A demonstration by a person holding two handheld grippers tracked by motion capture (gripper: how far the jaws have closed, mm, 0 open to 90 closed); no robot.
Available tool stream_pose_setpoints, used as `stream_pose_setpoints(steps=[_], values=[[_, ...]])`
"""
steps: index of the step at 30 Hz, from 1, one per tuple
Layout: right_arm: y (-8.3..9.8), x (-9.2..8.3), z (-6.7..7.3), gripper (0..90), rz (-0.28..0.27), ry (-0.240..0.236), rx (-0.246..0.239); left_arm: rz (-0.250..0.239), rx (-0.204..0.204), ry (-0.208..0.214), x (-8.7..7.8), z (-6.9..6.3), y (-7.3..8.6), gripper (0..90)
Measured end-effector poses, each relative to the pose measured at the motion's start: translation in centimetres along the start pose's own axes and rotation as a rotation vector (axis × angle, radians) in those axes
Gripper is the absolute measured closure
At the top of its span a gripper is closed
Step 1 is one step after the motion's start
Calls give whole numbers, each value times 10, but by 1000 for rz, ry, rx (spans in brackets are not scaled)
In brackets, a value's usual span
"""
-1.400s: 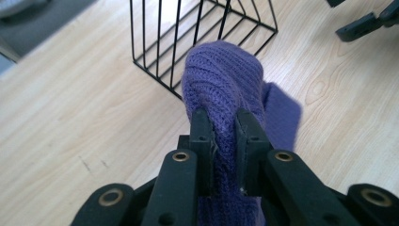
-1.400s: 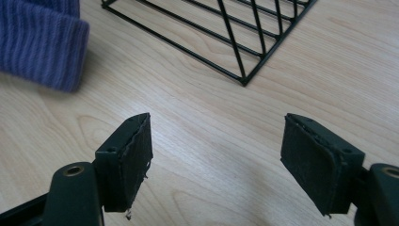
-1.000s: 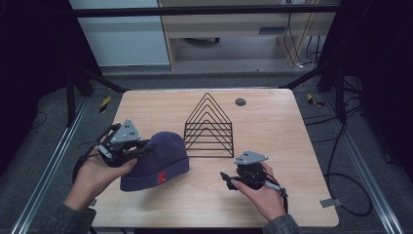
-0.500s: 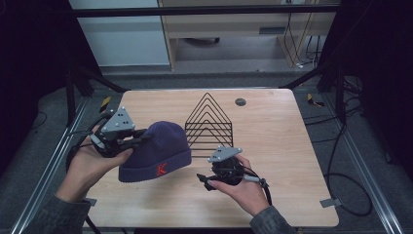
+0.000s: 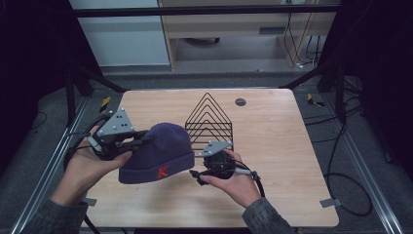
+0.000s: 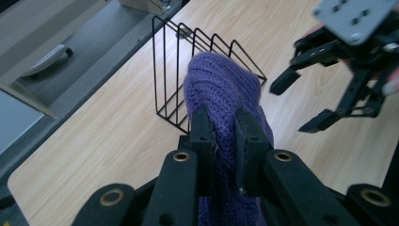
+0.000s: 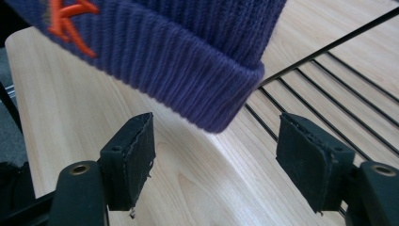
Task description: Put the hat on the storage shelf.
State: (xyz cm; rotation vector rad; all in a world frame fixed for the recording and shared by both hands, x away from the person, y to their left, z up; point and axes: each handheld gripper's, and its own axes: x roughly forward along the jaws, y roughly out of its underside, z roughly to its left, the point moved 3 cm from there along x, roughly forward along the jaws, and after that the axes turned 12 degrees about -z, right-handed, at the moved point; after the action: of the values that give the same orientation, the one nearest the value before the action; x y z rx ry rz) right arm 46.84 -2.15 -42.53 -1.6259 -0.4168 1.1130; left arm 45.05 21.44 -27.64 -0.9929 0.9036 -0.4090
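A purple knit beanie (image 5: 158,153) with an orange K on its cuff hangs above the wooden table (image 5: 282,146). My left gripper (image 5: 142,141) is shut on its left side. In the left gripper view the knit (image 6: 221,89) is pinched between the pads, and the left gripper (image 6: 225,129) points toward the black wire rack (image 6: 171,66). My right gripper (image 5: 195,175) is open at the beanie's lower right corner, and its jaws have just been closing a little. In the right gripper view the cuff corner (image 7: 197,80) hangs just beyond the right gripper (image 7: 215,146); nothing touches the pads.
The wire rack (image 5: 209,122) stands upright mid-table, right behind the beanie and the right hand. A small dark disc (image 5: 240,102) lies near the table's far edge. Cables (image 5: 341,161) trail on the floor at the right.
The left hand has raised the beanie a little. The right gripper has moved left across the table, up to the beanie's cuff corner.
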Motion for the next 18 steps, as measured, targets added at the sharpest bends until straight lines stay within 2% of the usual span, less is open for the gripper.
stream_pose_setpoints(steps=[5, 9, 10, 11, 13, 18], values=[[-4, 19, -7, 260, 27, -21, 10, -2, 8, 17, 3, -2, -1, 794], [-5, 25, -10, 295, 35, -35, 11, -14, 2, 27, 5, -2, -1, 794], [-5, 26, -10, 337, 36, -50, 6, -14, 0, 30, 6, -1, 0, 794], [-5, 27, -8, 458, 34, -75, 4, -16, -9, 31, 9, 0, 1, 793], [-5, 26, -7, 546, 40, -79, -8, -16, -12, 32, 10, 0, 3, 793], [-5, 17, -6, 665, 40, -83, -3, -18, -31, 20, 13, 4, 4, 793]])
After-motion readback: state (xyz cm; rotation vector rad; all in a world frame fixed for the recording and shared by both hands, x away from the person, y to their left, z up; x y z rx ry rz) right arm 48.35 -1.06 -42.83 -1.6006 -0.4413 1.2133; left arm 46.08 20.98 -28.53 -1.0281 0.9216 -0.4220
